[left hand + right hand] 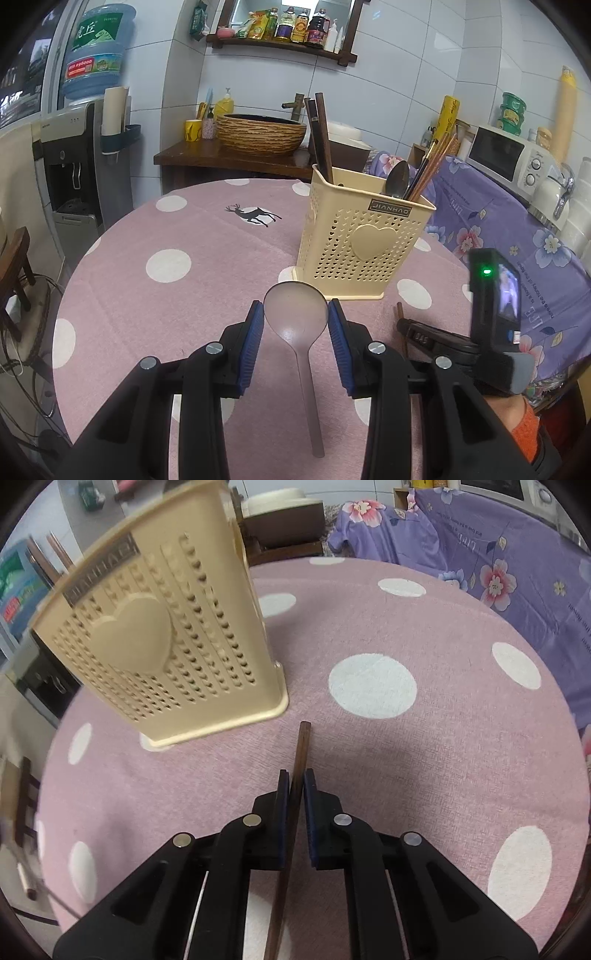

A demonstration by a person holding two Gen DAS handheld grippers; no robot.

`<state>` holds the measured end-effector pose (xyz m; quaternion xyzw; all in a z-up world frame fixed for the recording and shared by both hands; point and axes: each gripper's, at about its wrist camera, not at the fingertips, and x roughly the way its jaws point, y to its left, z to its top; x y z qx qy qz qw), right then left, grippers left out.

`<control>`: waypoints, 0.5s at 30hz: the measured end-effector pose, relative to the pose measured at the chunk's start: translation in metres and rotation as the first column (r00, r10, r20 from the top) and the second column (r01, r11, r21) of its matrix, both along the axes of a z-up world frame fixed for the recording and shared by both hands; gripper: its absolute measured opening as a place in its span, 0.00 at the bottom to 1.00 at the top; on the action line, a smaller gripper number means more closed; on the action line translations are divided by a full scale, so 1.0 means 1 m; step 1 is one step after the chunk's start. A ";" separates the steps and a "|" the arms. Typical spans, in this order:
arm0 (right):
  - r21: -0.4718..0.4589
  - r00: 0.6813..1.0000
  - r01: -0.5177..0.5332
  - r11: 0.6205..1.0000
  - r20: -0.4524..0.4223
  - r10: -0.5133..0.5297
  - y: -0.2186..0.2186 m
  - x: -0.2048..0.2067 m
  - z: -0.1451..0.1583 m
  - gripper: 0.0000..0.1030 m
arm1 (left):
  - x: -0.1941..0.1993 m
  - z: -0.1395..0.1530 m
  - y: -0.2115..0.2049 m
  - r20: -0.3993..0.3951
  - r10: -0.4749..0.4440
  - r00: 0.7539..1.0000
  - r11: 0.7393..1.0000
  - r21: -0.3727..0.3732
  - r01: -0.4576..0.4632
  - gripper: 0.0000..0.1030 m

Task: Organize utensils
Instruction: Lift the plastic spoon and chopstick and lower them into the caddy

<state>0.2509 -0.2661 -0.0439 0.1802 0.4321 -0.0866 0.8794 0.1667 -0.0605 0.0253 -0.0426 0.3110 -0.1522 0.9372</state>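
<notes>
A steel spoon (297,314) lies on the pink dotted tablecloth (166,236), bowl away from me. My left gripper (295,314) is open, one finger on each side of the bowl. A cream perforated utensil holder (354,240) stands just beyond, holding dark chopsticks (319,133), a spoon (397,179) and more chopsticks. In the right wrist view my right gripper (294,779) is shut on a dark wooden chopstick (301,749) low over the cloth, with the holder (155,642) to its front left. The right gripper body also shows in the left wrist view (491,325).
A purple floral cloth (498,229) covers furniture to the right, with a microwave (506,155) on it. A wooden counter with a woven basin (260,133) stands behind the table. A water dispenser (74,170) is at the left. A stool (14,266) is at far left.
</notes>
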 end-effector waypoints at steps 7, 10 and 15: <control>0.216 0.986 -0.049 0.975 0.164 0.013 -0.024 -0.034 0.039 0.08 | 0.000 0.002 0.001 -0.001 0.001 1.000 1.000 -0.006 -0.001 0.35; 0.262 0.967 -0.107 0.959 0.253 0.038 -0.033 -0.051 0.066 0.08 | 0.000 0.003 0.001 -0.001 -0.002 1.000 1.000 -0.010 0.002 0.35; 0.245 0.921 -0.217 0.945 0.372 0.115 -0.038 -0.074 0.103 0.08 | 0.000 0.005 -0.001 0.005 -0.006 1.000 1.000 -0.004 0.006 0.35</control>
